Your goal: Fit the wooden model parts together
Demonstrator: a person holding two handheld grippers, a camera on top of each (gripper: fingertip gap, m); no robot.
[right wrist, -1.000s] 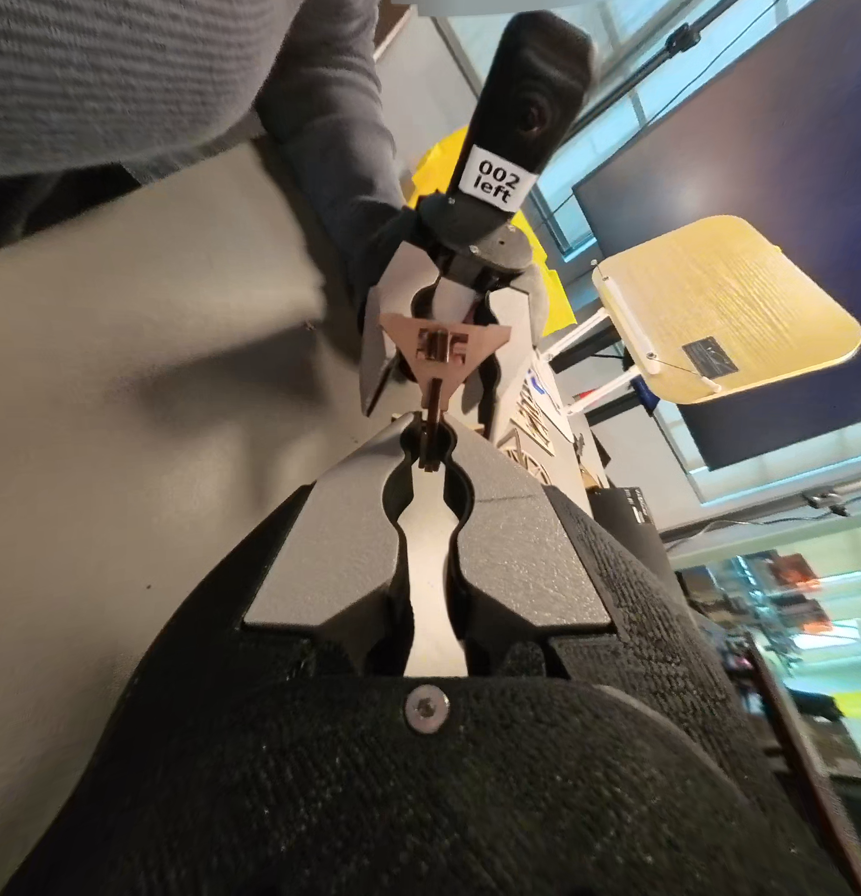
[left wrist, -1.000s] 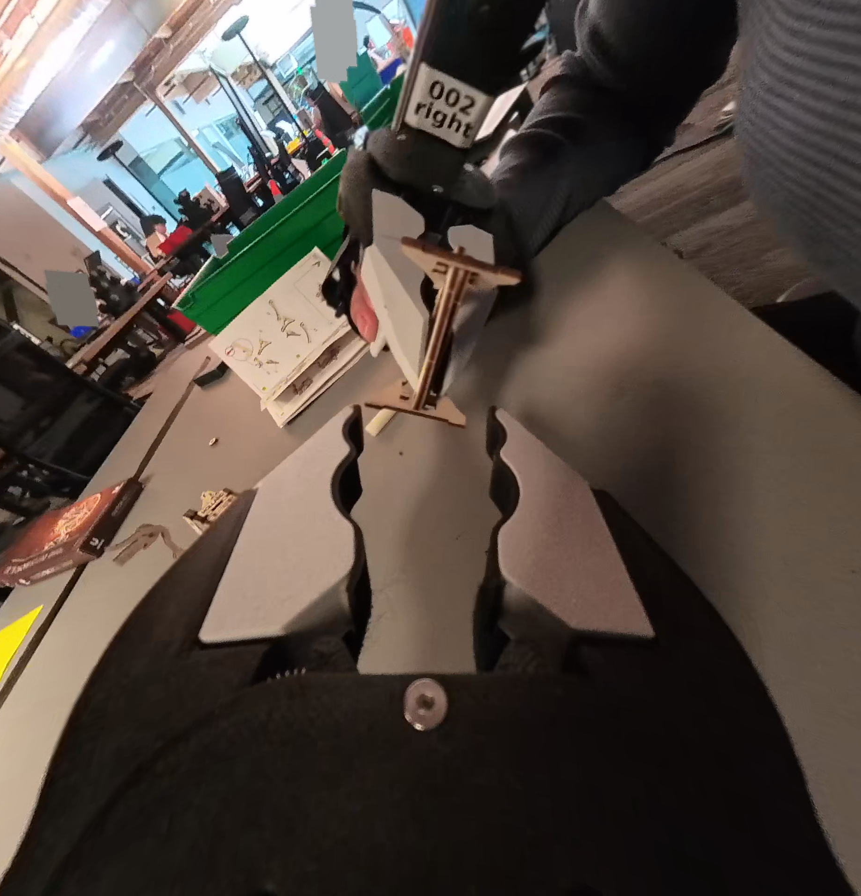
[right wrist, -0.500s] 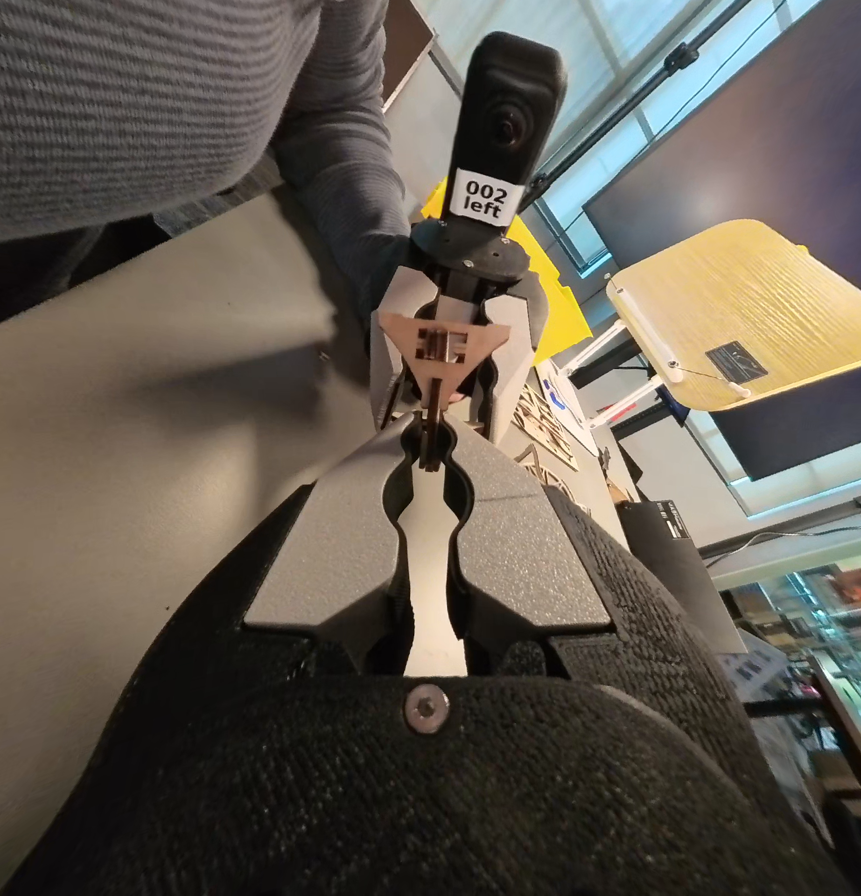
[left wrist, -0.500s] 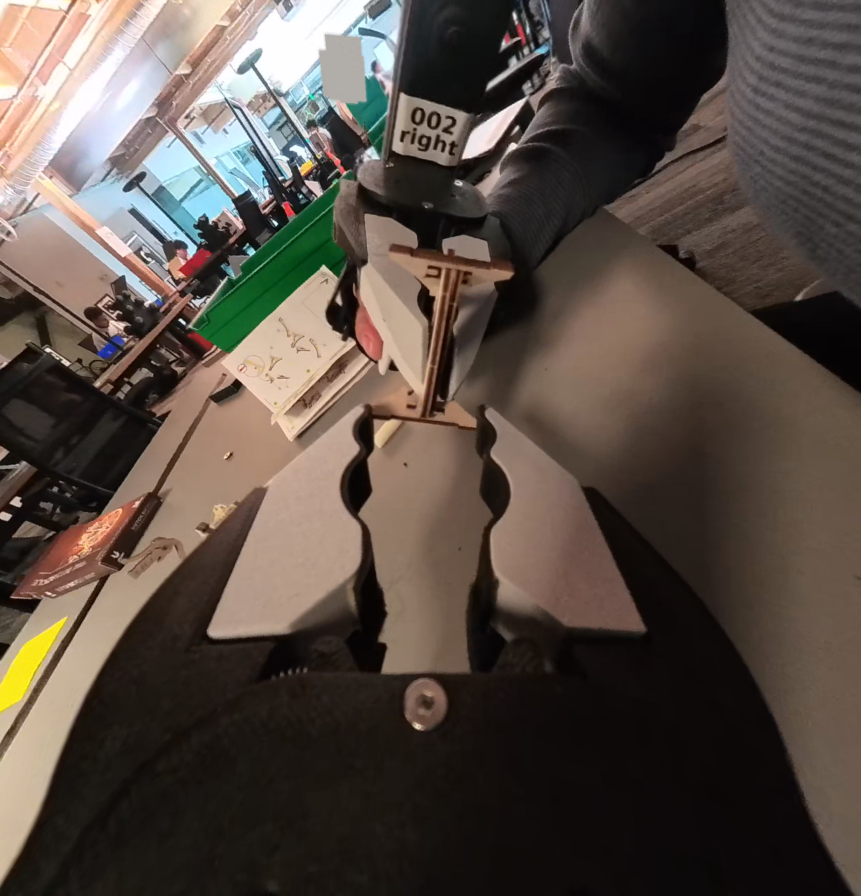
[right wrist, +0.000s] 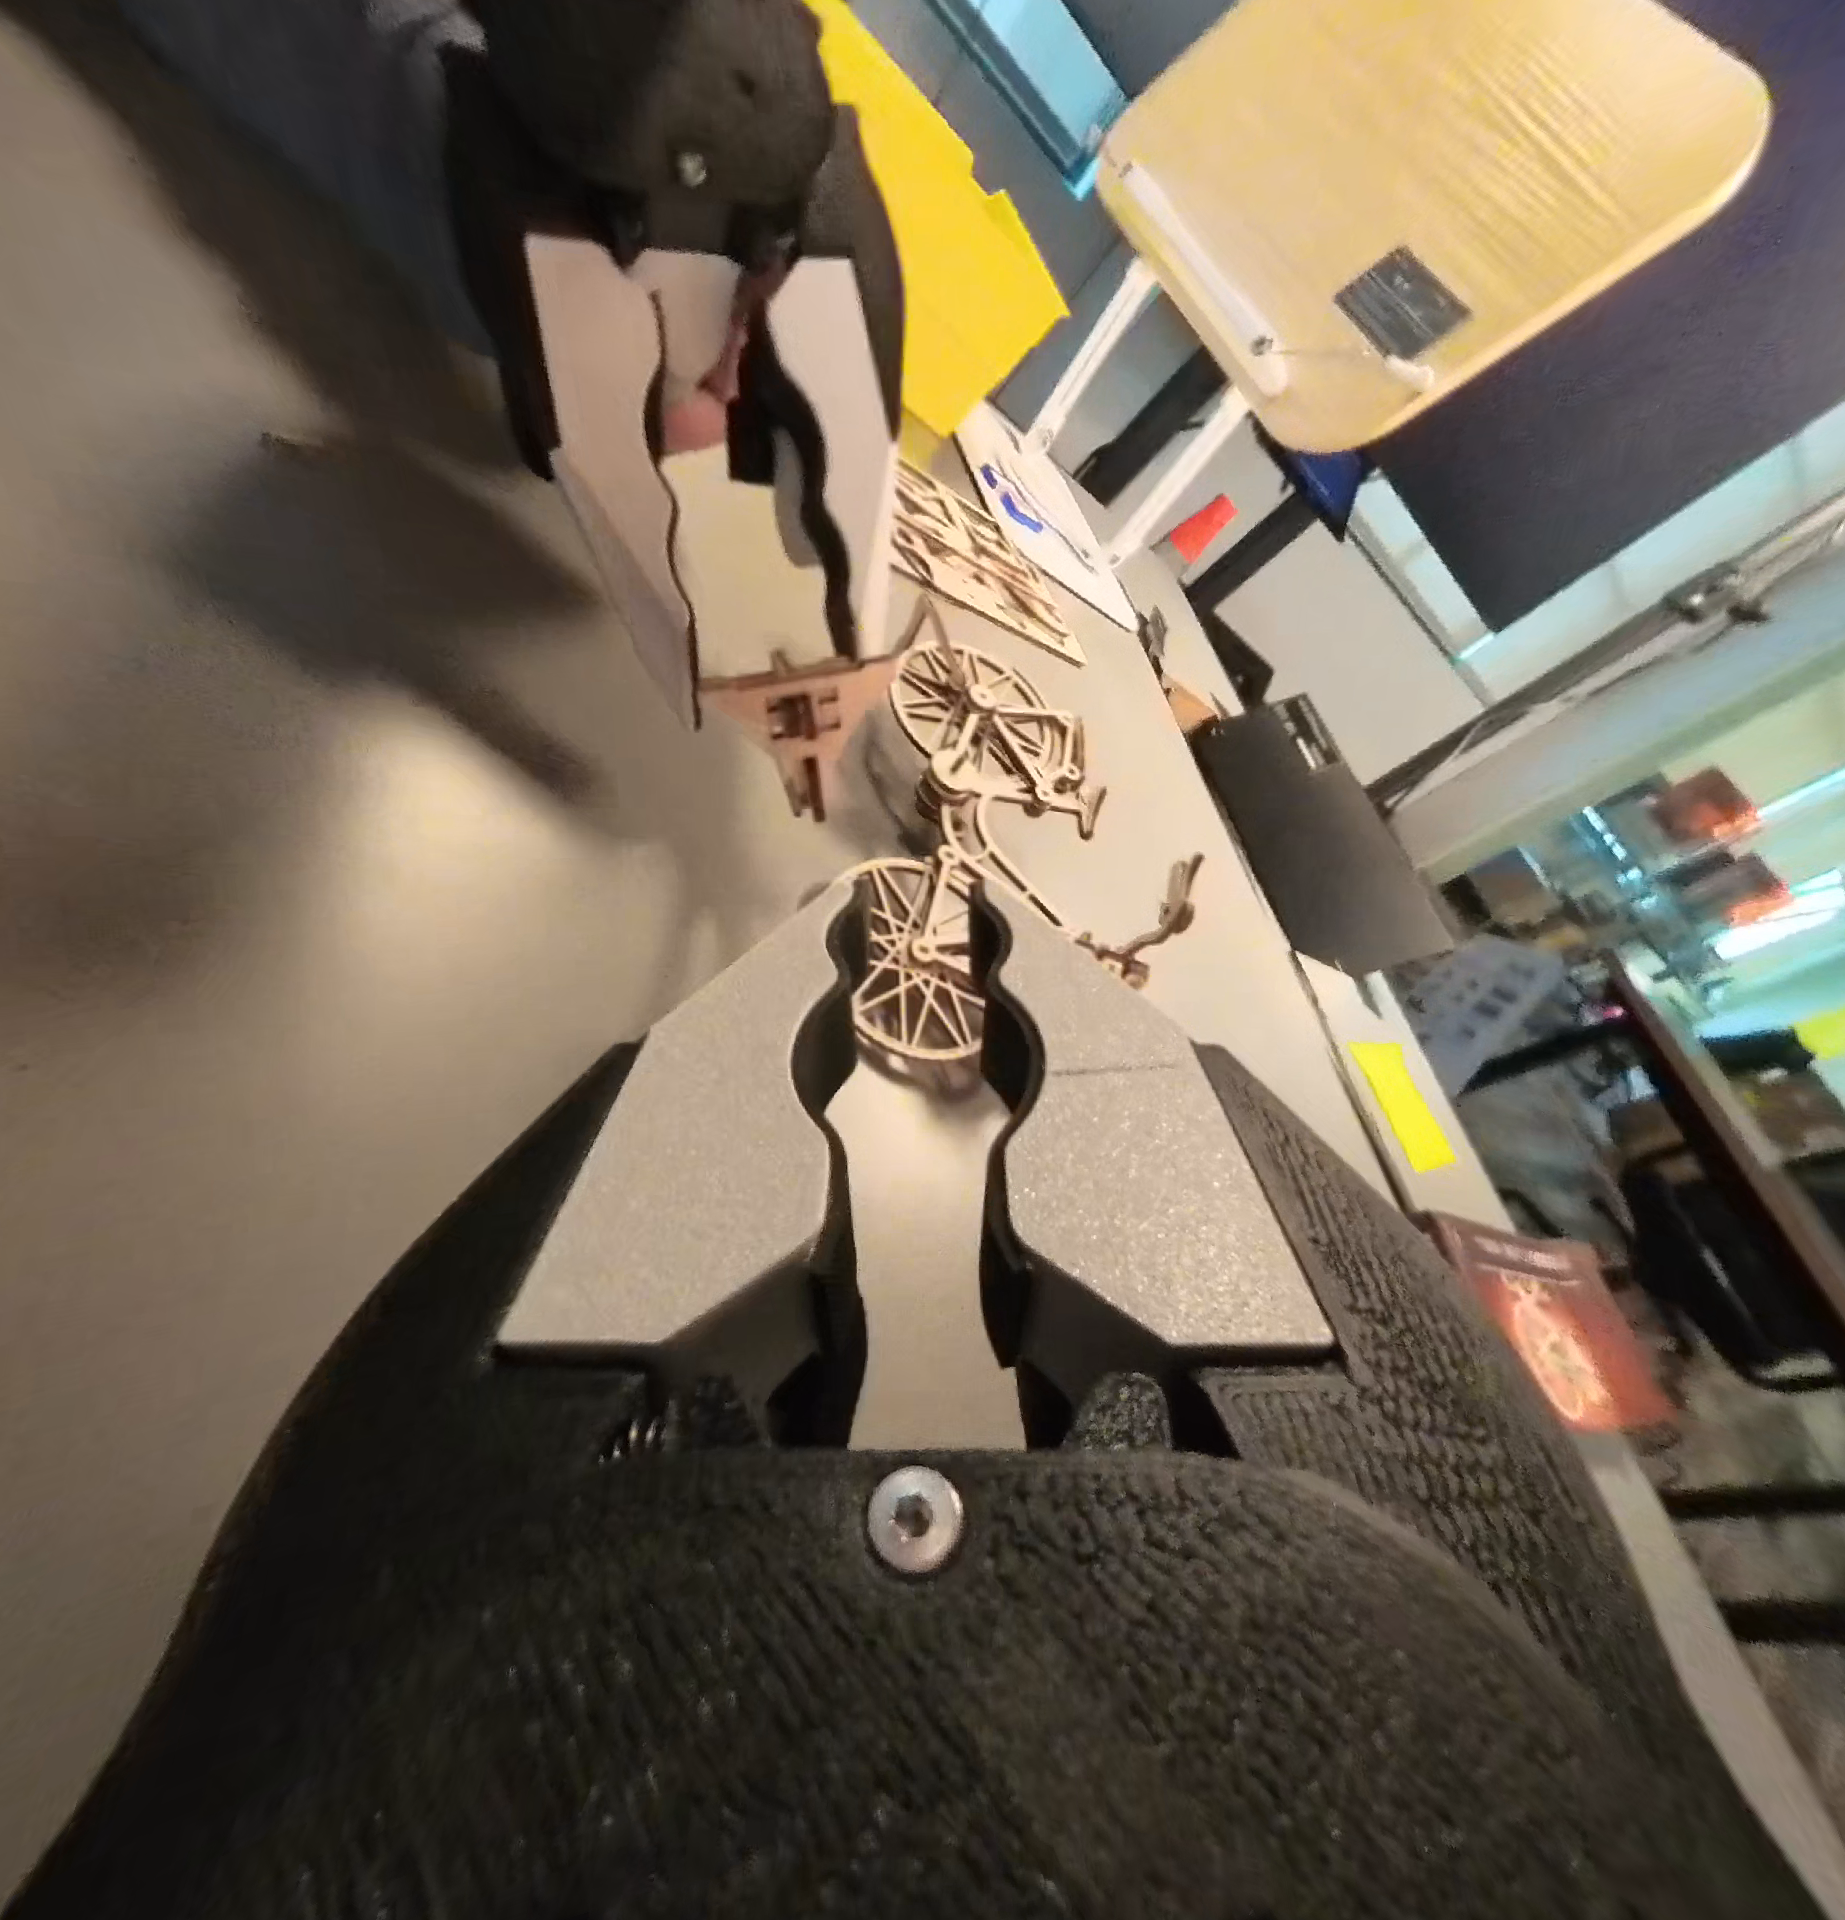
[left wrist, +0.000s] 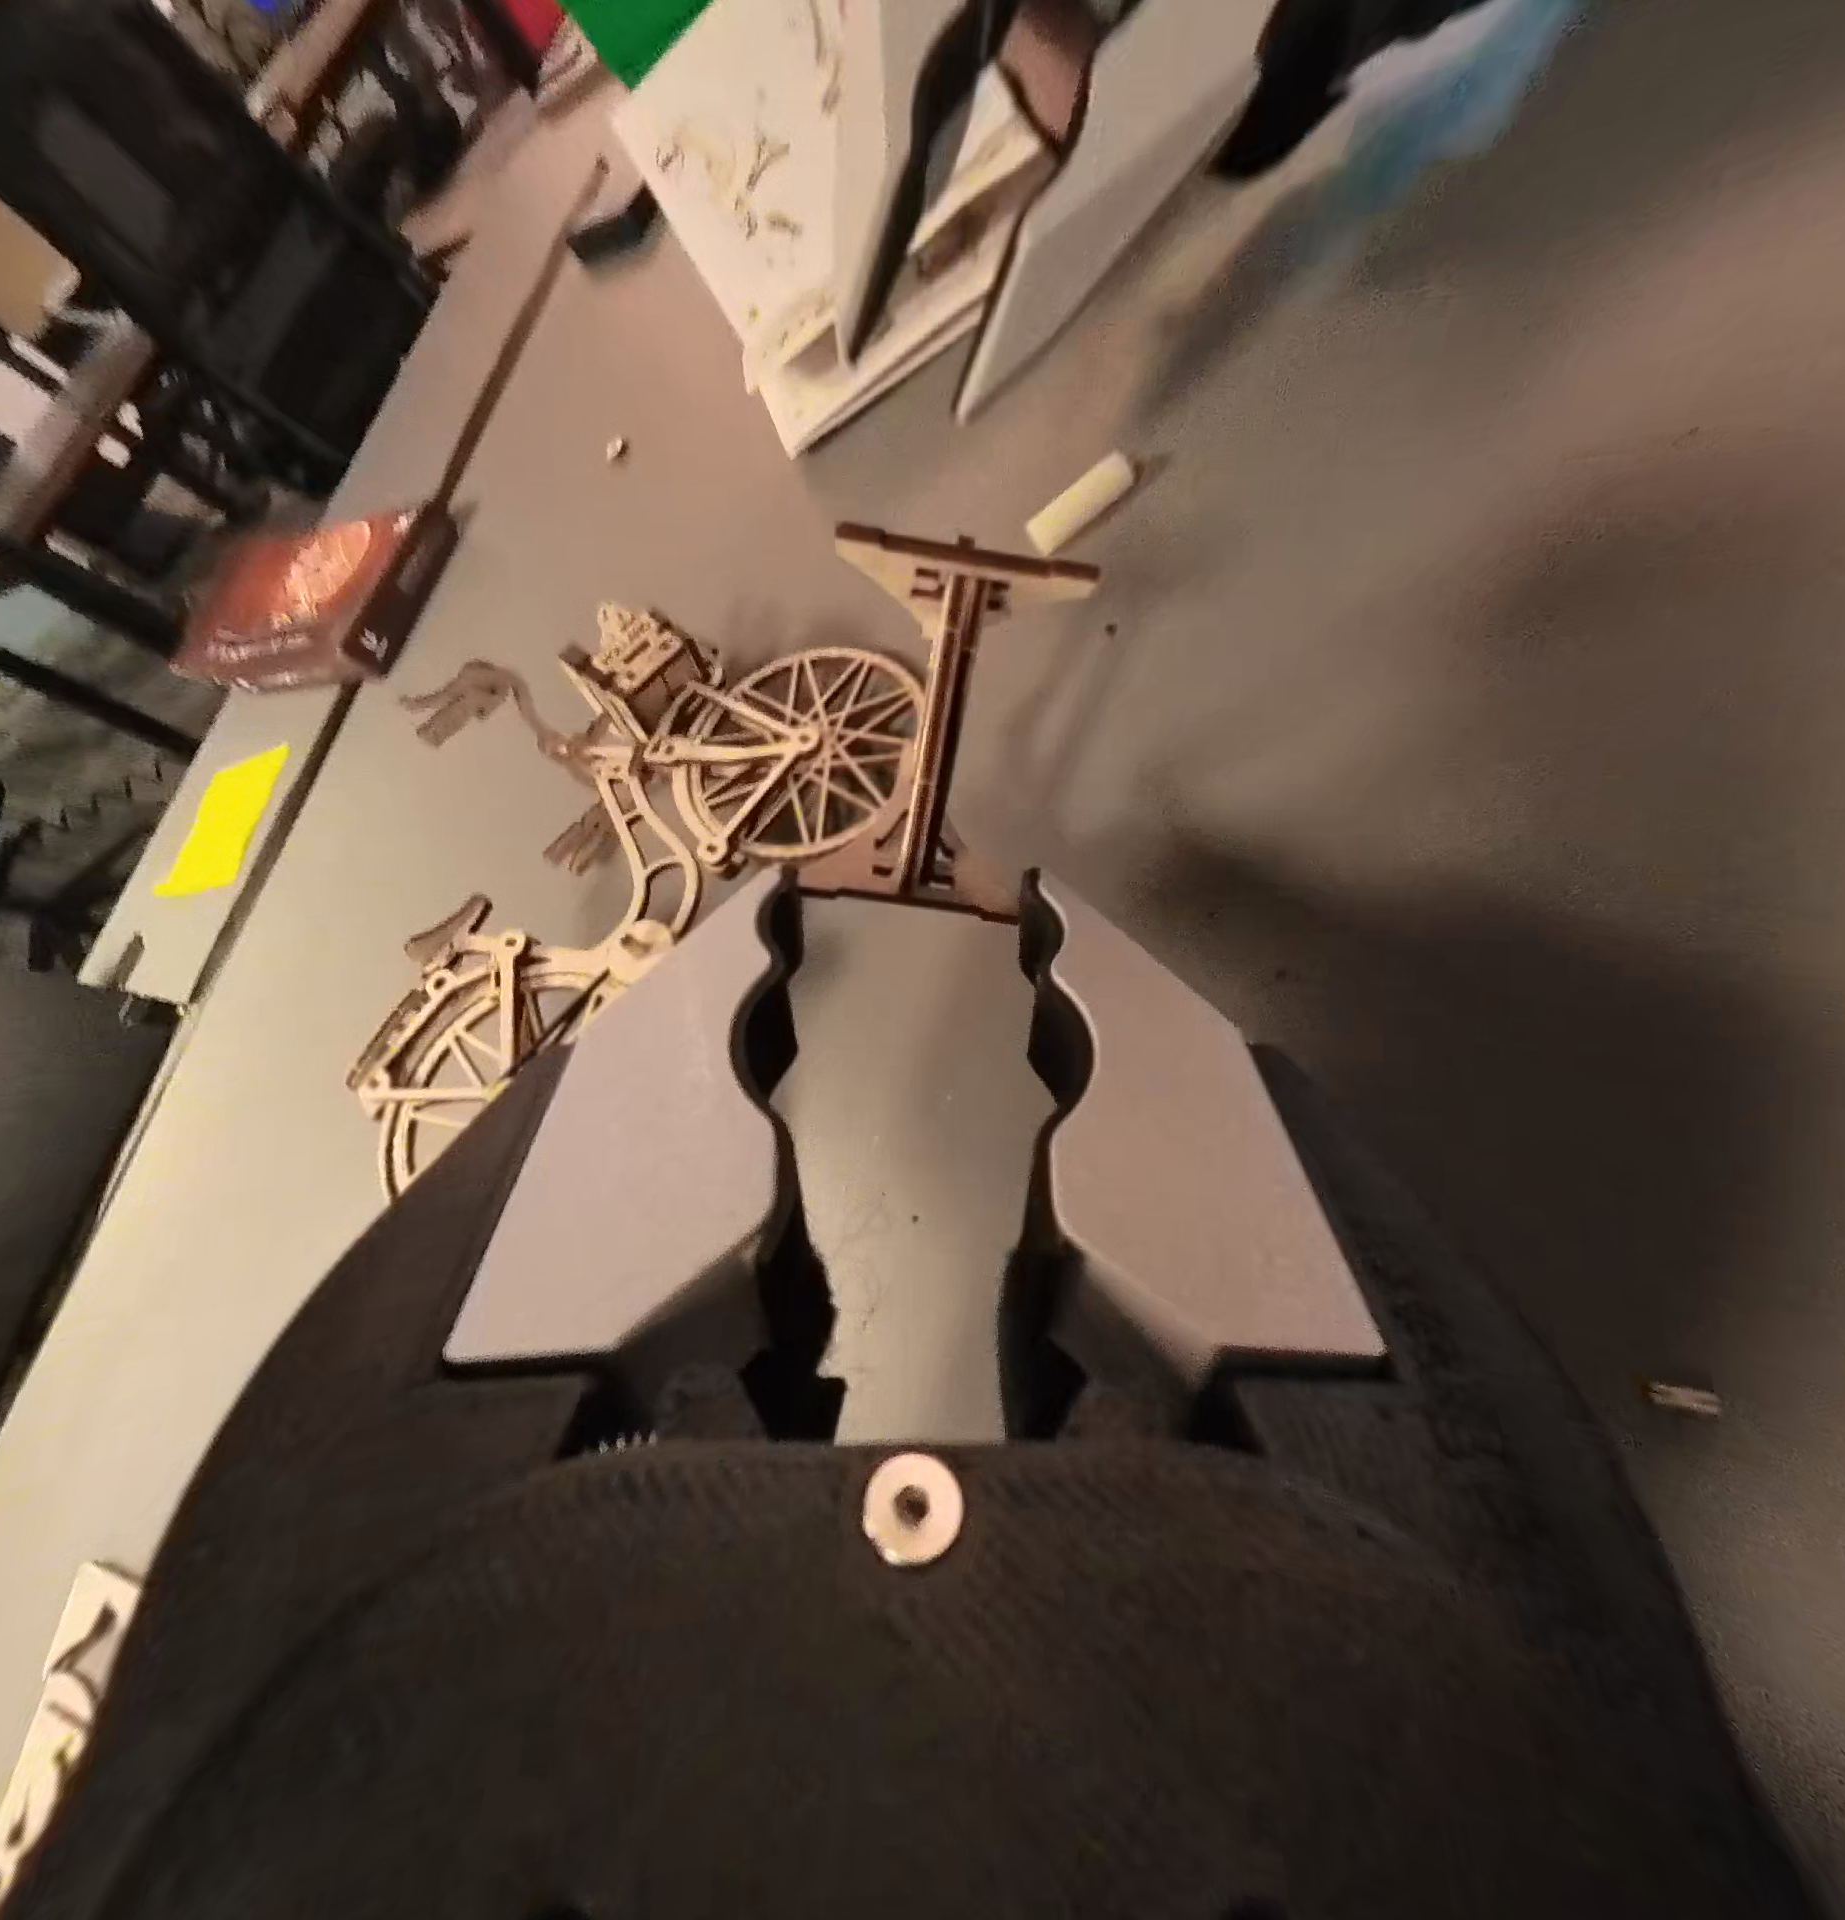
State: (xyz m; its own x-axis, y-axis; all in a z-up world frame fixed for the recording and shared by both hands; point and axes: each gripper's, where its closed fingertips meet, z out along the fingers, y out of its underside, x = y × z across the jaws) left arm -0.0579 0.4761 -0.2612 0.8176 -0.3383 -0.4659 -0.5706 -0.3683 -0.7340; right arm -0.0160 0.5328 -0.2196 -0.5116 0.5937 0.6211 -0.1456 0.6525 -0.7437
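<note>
A wooden stand (left wrist: 944,727), a post with a flat plate at each end, sticks forward from my left gripper (left wrist: 907,904), which is shut on its near plate. A wooden bicycle model (left wrist: 689,790) lies flat on the grey table (left wrist: 1417,831) just left of the stand. My right gripper (right wrist: 913,914) is open and empty, low over the bicycle's wheel (right wrist: 918,987), which shows through the gap. In the right wrist view the left gripper (right wrist: 767,675) holds the stand (right wrist: 793,717) beside the bicycle (right wrist: 991,748). The right gripper (left wrist: 918,364) shows blurred in the left wrist view.
White sheets of parts (left wrist: 793,208), a small pale stick (left wrist: 1084,504), a red-brown box (left wrist: 305,603) and a yellow note (left wrist: 222,821) lie on the table. A wooden parts sheet (right wrist: 991,582), a black box (right wrist: 1313,831) and a yellow chair (right wrist: 1417,177) show beyond. Left tips to right tips: about 9 centimeters.
My right gripper let go of the stand, opened and moved over the bicycle. My left gripper closed on the stand's plate and carried it down beside the bicycle.
</note>
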